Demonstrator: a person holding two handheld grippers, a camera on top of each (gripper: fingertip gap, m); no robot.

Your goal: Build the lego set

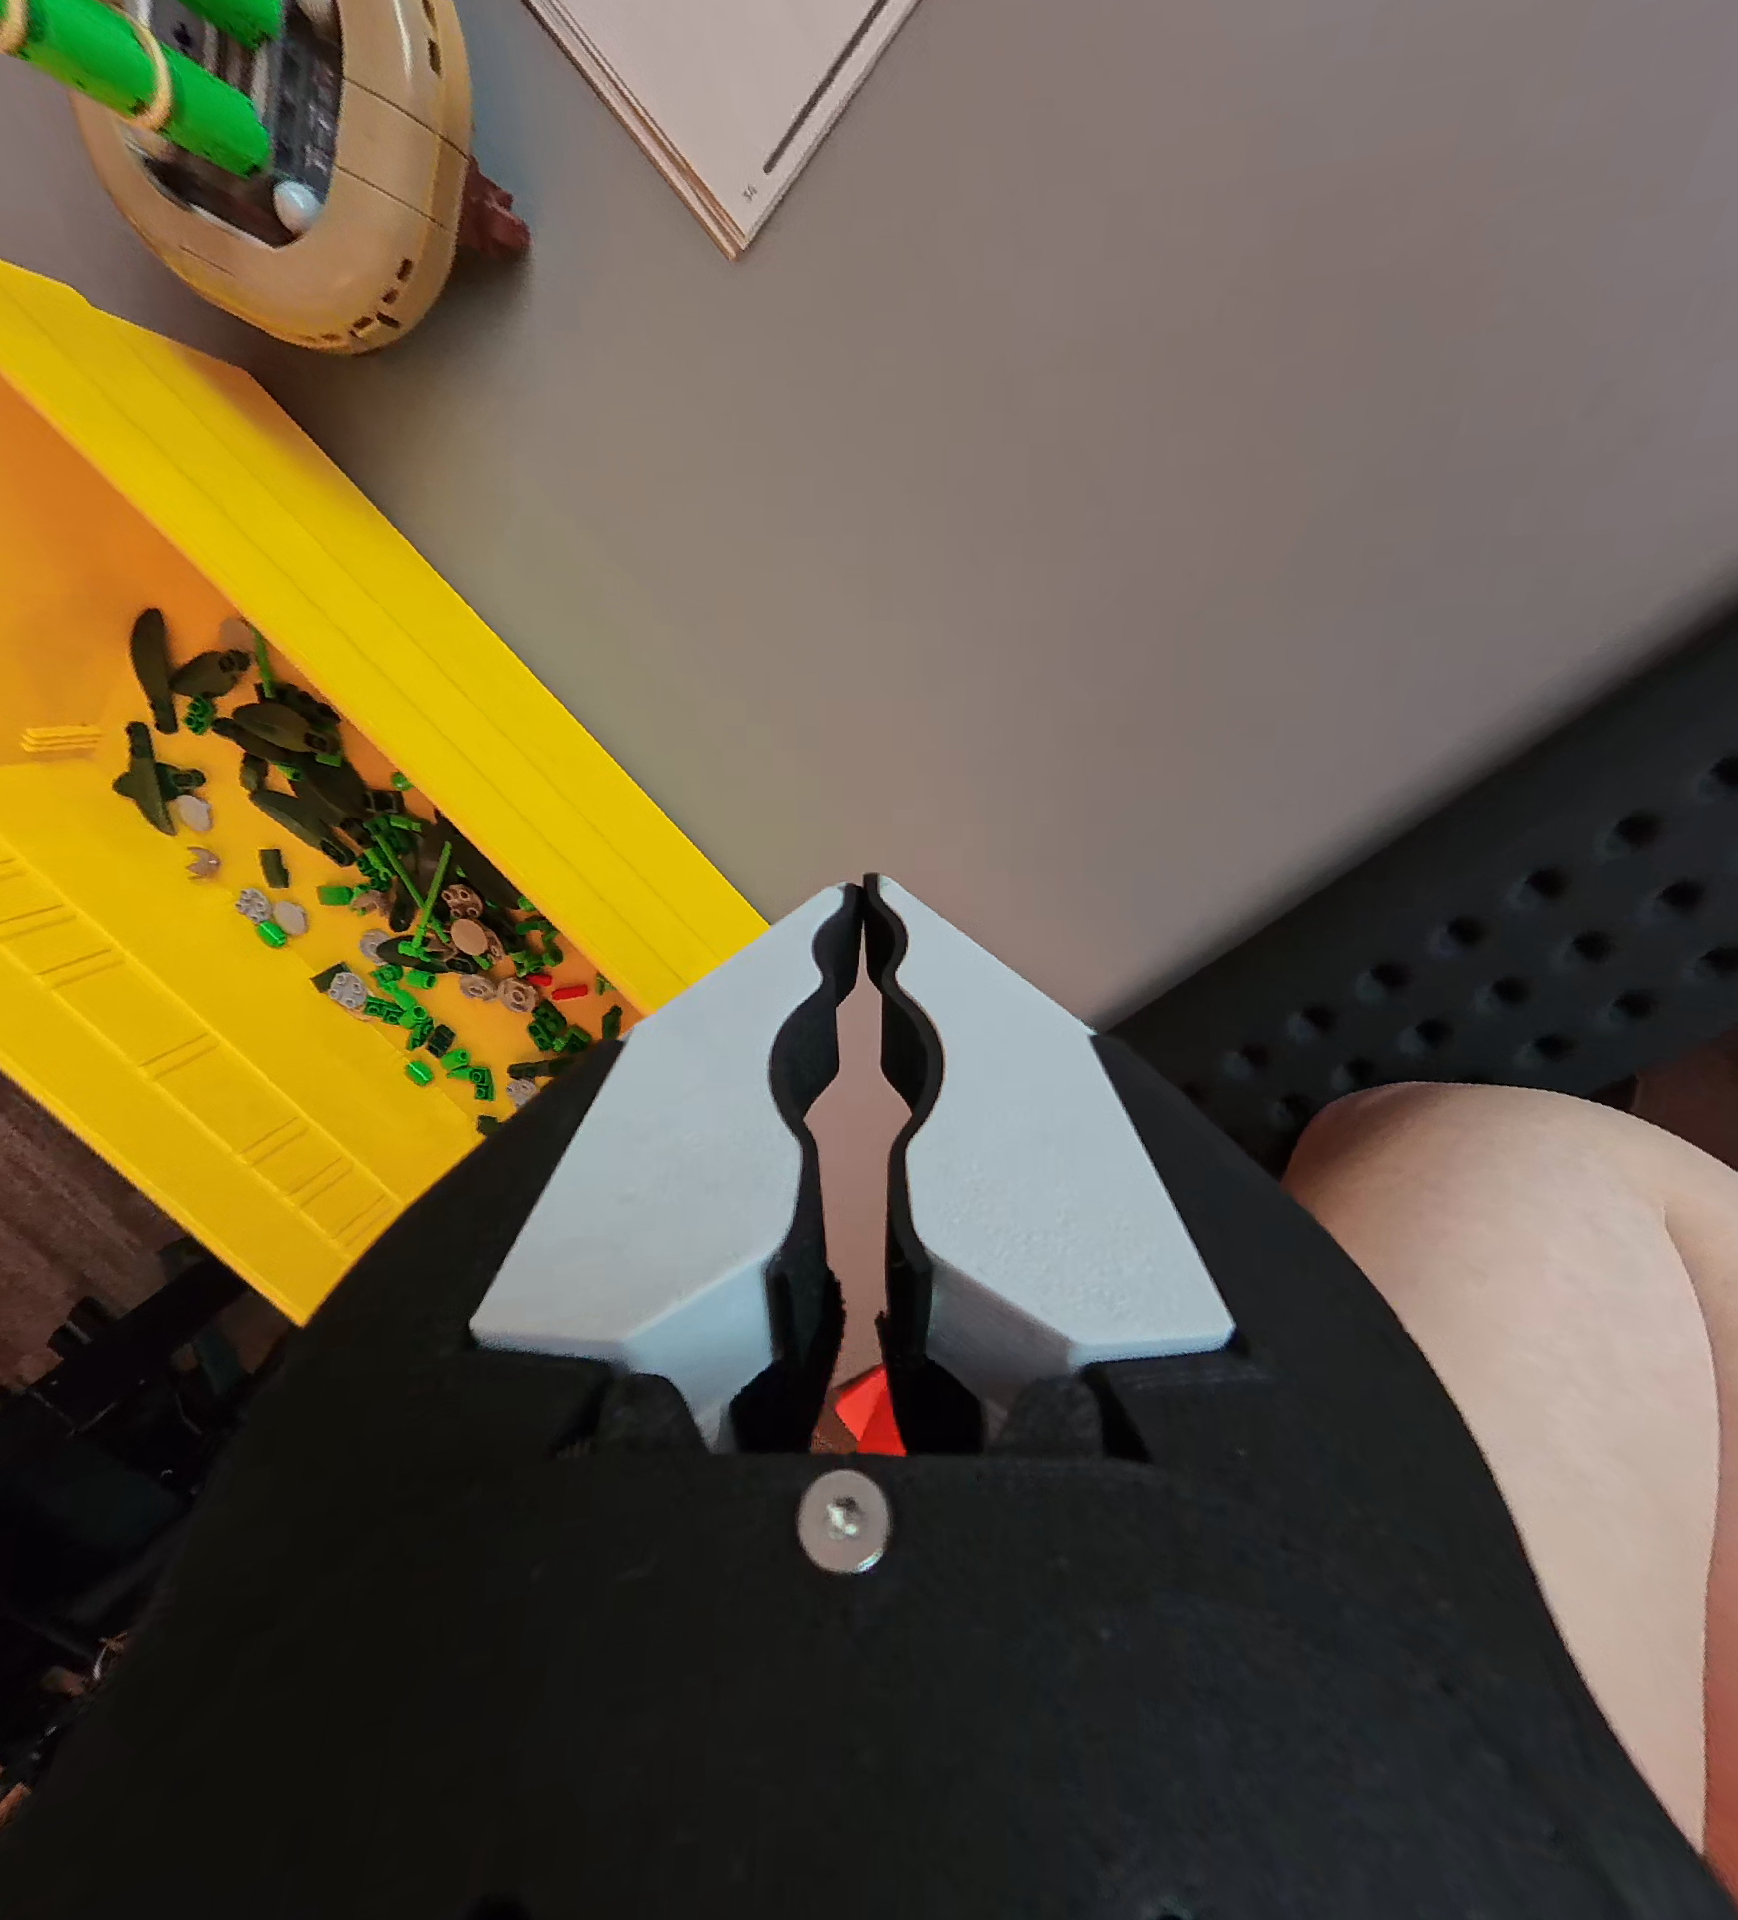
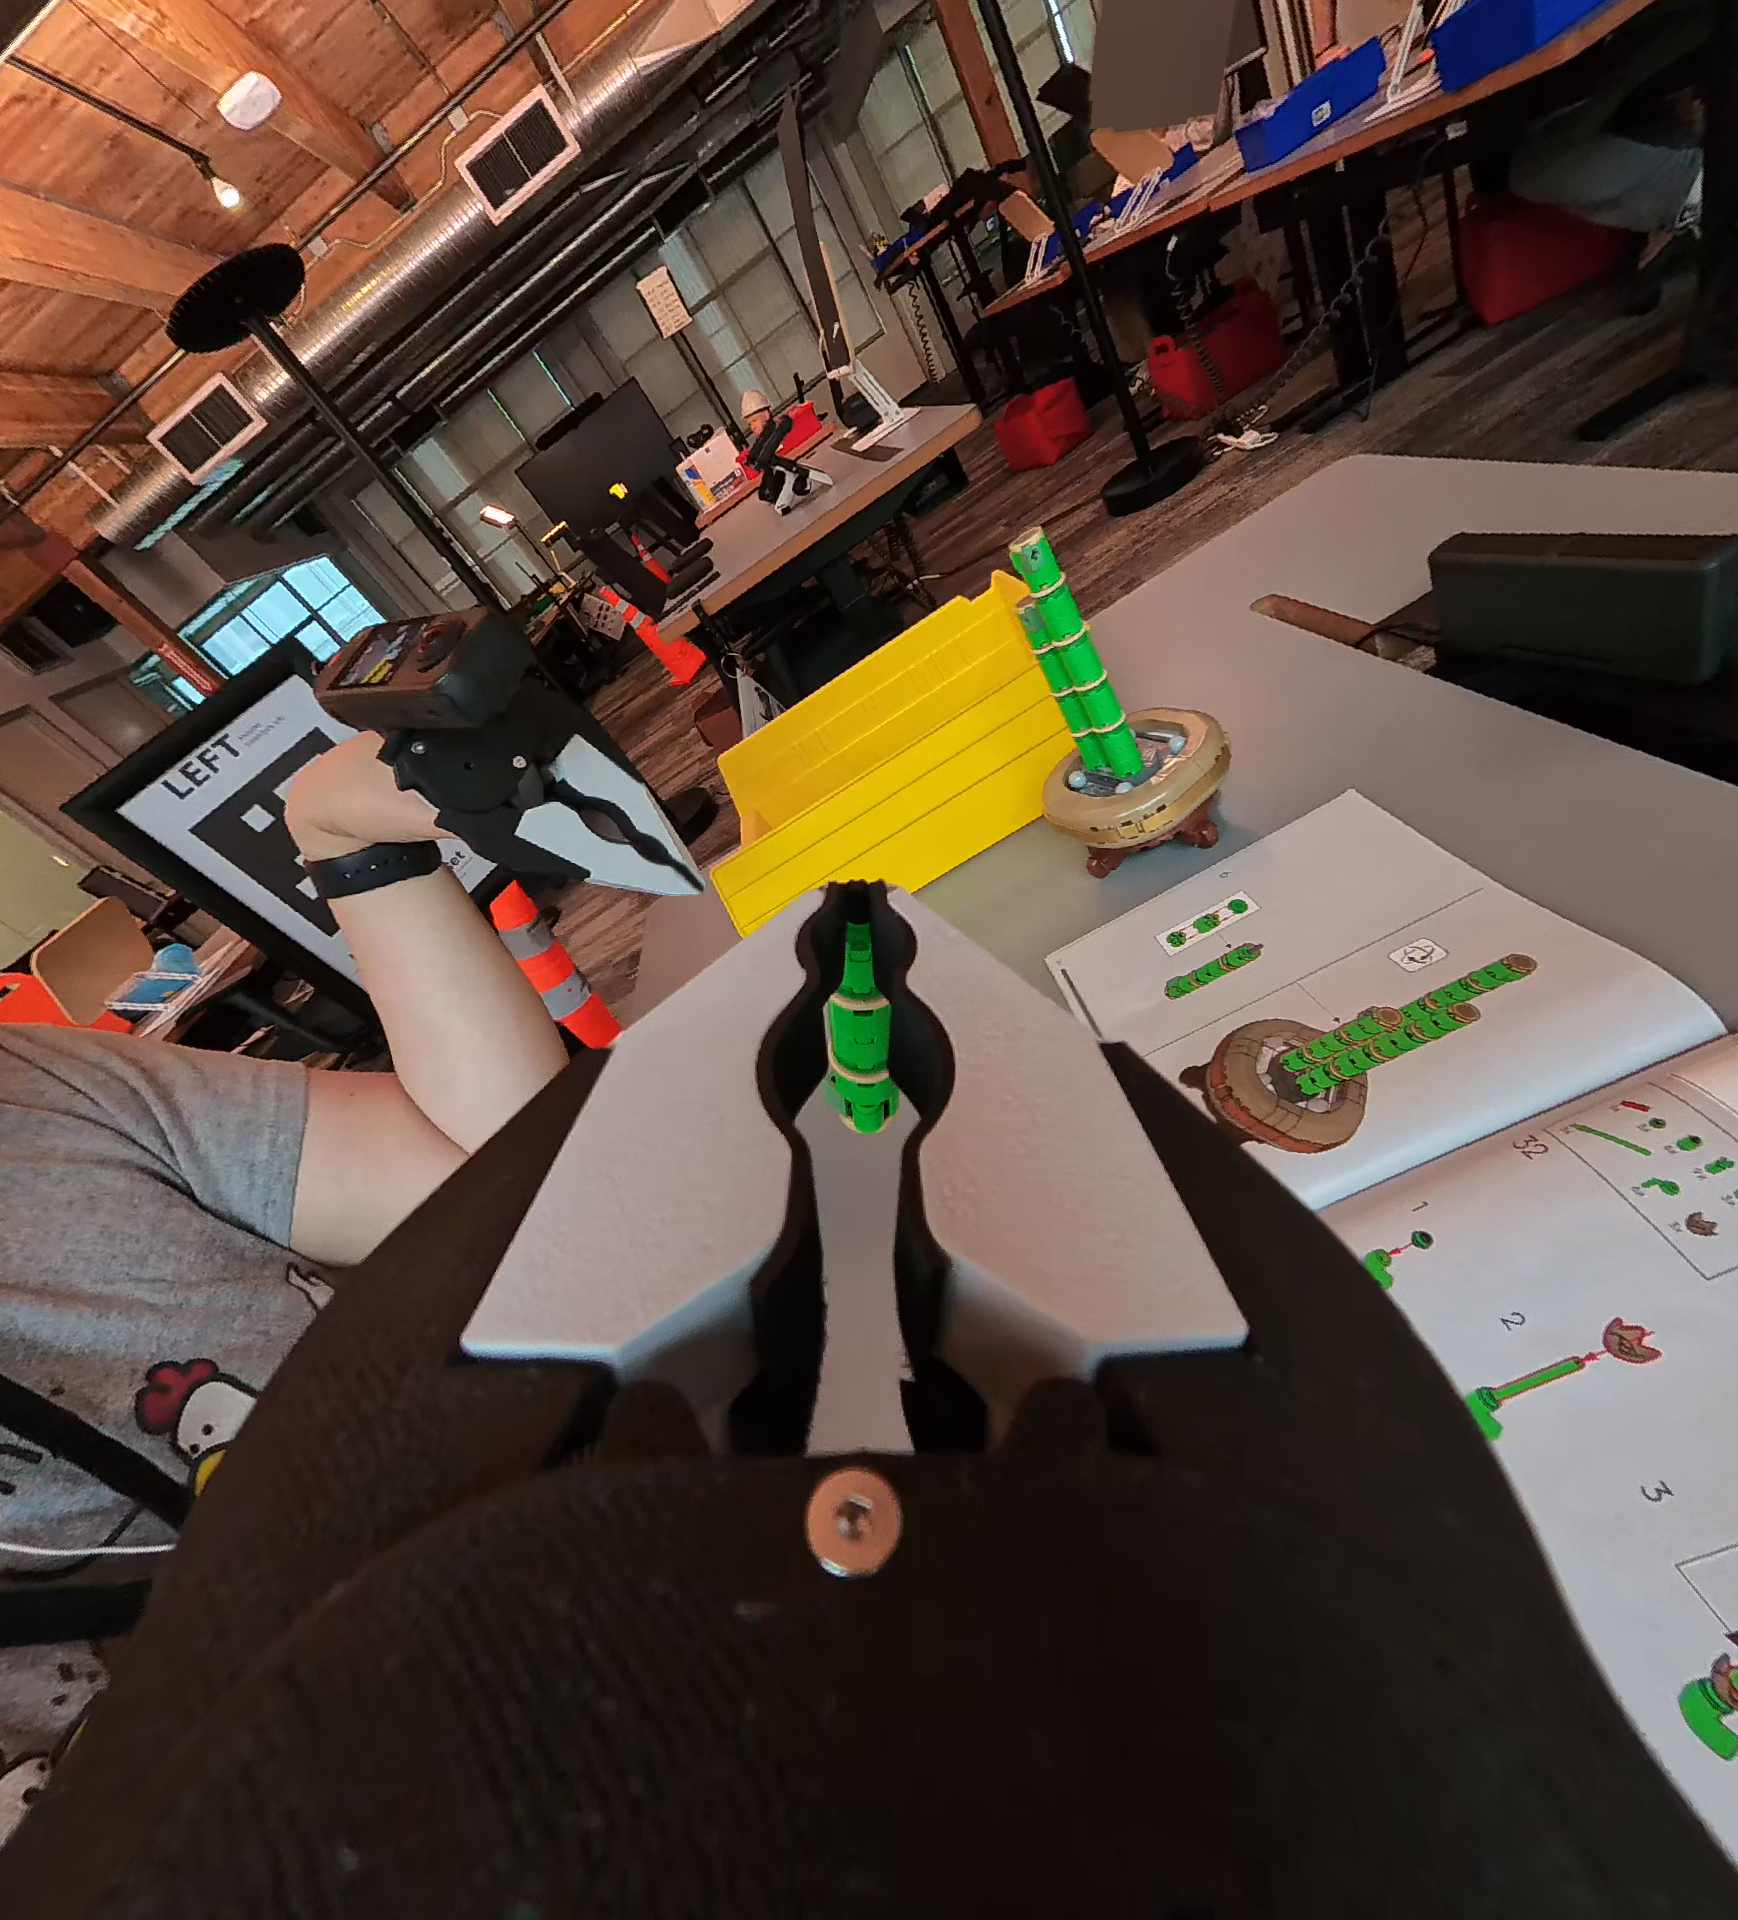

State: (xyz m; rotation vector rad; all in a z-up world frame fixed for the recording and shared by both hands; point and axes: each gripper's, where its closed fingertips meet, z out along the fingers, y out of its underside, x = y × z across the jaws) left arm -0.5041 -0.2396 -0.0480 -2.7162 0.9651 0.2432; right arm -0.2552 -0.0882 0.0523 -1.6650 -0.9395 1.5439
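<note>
Writing in view: printed step numbers and part diagrams on the open manual (image 2: 1530, 1226), plus a black-and-white marker board (image 2: 221, 810) behind the left arm; no brand legible. Right tongs (image 2: 857, 891) closed on a short green stalk (image 2: 860, 1039), which sits in the scalloped gap between the fingers, tips pinching its far end; left tongs (image 1: 867, 883) have tips touching with nothing between them, held up off the tabletop. Tan base with green stalks (image 2: 1125, 748) stands mid-tabletop just beside the yellow bin (image 1: 252, 582) of loose green and grey pieces (image 1: 397, 894) at the table's left edge, manual along the right side.
</note>
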